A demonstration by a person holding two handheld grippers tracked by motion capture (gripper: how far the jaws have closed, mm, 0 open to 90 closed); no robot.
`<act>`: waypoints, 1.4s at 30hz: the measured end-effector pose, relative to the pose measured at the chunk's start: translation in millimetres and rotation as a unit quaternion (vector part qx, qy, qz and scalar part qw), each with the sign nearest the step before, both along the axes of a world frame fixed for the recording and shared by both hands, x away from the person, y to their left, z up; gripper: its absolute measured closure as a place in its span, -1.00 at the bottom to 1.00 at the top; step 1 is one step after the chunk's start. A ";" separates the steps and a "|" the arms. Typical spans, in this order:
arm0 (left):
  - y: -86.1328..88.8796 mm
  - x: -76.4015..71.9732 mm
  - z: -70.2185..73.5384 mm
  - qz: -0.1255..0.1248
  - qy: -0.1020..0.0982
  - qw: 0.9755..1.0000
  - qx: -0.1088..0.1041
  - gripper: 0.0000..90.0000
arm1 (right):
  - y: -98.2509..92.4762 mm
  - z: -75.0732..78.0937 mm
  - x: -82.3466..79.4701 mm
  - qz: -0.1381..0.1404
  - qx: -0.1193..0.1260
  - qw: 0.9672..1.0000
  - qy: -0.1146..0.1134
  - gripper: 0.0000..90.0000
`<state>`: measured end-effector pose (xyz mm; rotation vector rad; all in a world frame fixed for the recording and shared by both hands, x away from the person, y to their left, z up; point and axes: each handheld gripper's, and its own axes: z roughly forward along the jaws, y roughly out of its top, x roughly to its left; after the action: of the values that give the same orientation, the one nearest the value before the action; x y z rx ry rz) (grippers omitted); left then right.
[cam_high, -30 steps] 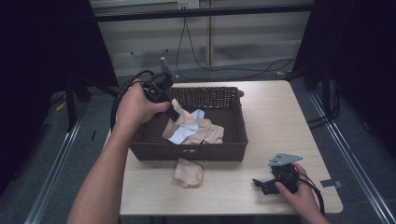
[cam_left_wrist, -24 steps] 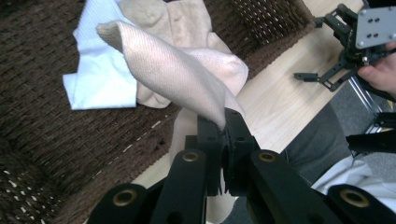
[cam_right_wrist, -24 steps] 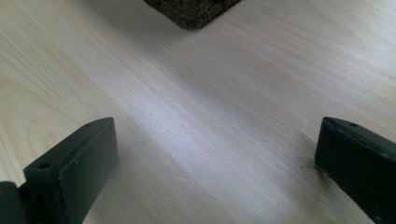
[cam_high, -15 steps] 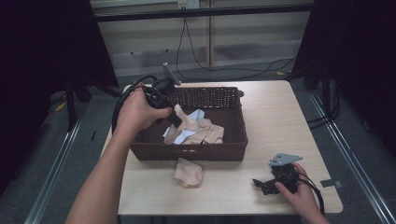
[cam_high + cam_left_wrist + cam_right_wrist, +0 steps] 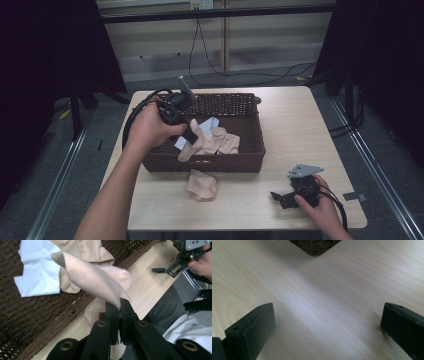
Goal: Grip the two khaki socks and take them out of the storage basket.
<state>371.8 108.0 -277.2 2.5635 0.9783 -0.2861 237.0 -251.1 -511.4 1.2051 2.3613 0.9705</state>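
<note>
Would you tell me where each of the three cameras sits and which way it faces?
High view: above the person's side, looking forward and down on the table; both forearms show.
Left gripper view: rides the left gripper, looking past a pinched beige sock into the basket.
Right gripper view: rides the right gripper, low over bare wood.
Shared: all three views show the basket.

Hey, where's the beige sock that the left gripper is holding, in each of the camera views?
High view: the held beige sock hangs left of centre over the basket's near-left part, from the left gripper.
Left gripper view: the sock runs from upper left down to the shut jaws at centre.
Right gripper view: not in it.
Shared landmark: the brown wicker basket.
</note>
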 end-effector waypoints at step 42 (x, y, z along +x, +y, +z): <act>-13.9 -35.0 -77.6 -0.036 0.030 0.999 -0.019 0.93 | 0.0 0.1 -0.3 0.000 -0.001 1.000 0.002 -1.00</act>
<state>336.8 94.1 -354.8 2.5721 0.8925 -0.4000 236.7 -251.1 -511.3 1.2083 2.3650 0.9671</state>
